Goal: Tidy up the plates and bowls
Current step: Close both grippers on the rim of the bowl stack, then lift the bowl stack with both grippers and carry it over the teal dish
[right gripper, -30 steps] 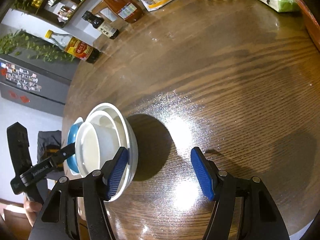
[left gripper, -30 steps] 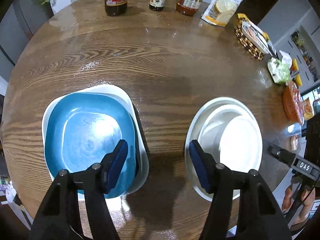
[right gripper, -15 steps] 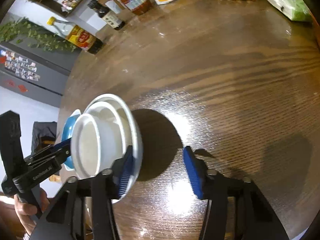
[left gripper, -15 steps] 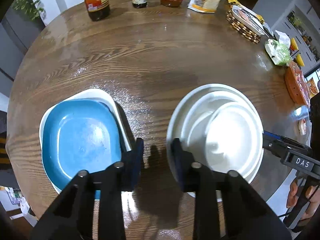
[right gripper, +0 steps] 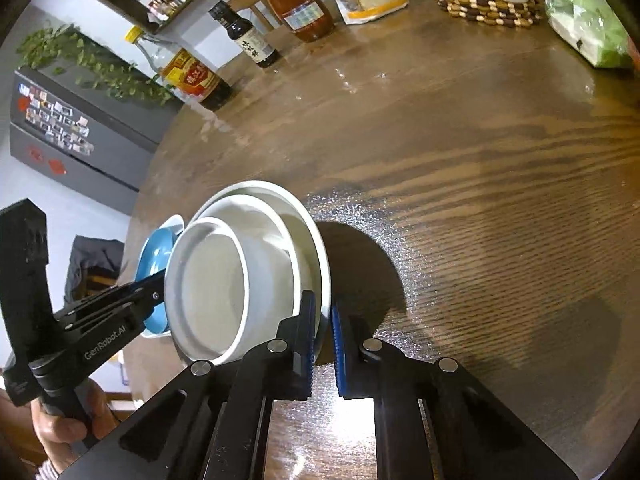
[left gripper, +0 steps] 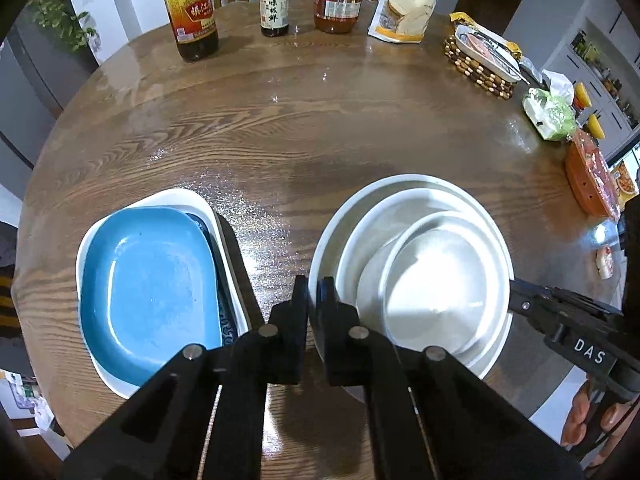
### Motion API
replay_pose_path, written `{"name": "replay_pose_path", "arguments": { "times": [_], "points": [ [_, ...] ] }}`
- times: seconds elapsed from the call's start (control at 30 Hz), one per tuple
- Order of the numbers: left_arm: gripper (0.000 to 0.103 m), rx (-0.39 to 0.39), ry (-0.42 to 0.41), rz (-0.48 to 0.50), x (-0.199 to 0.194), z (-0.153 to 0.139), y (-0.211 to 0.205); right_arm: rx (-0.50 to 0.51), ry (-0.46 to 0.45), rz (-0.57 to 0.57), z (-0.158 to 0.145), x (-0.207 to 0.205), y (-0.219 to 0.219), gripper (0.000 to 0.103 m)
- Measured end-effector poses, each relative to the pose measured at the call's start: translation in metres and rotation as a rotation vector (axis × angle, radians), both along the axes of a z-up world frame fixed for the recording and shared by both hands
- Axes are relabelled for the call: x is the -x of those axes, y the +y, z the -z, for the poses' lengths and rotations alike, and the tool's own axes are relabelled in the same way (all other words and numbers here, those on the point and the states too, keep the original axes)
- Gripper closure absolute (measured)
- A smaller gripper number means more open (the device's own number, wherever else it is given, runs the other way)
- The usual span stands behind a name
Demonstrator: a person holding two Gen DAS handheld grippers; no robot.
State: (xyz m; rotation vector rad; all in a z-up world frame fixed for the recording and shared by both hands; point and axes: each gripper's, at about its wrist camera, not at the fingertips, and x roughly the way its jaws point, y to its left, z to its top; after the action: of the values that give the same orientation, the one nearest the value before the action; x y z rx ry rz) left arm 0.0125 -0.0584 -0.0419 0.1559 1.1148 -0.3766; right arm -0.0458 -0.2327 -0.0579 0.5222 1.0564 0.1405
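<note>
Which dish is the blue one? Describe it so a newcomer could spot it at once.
Start at the round wooden table, at the edge opposite the row of sauce bottles. Two stacks of dishes sit there side by side; take the one beside the white bowl stack. The blue plate lies on top, nested in a white dish, and it is the only coloured, squarish piece among round white ones.

Both cameras ride on the handheld grippers and look steeply down at the round dark wooden table (left gripper: 320,128), close above its near edge. The left wrist view faces straight across the tabletop, with the stack of nested white bowls (left gripper: 412,280) at lower right. The right wrist view is rolled sideways and holds the same stack (right gripper: 248,276) at lower left. Both share the row of three sauce bottles (left gripper: 272,0) along the upper frame.
</note>
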Motion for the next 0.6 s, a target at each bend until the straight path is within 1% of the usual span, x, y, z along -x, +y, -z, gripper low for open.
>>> {"name": "replay_pose_path", "arguments": {
  "times": [0.17, 0.6],
  "points": [
    [0.101, -0.002, -0.046, -0.001, 0.004, -0.007, -0.001, -0.012, -0.010, 0.013, -0.005, 0.001, -0.001, 0.091],
    [0.101, 0.033, -0.130, -0.028, 0.009, -0.031, 0.009, 0.017, -0.069, 0.008, -0.034, 0.002, 0.007, 0.091]
  ]
}}
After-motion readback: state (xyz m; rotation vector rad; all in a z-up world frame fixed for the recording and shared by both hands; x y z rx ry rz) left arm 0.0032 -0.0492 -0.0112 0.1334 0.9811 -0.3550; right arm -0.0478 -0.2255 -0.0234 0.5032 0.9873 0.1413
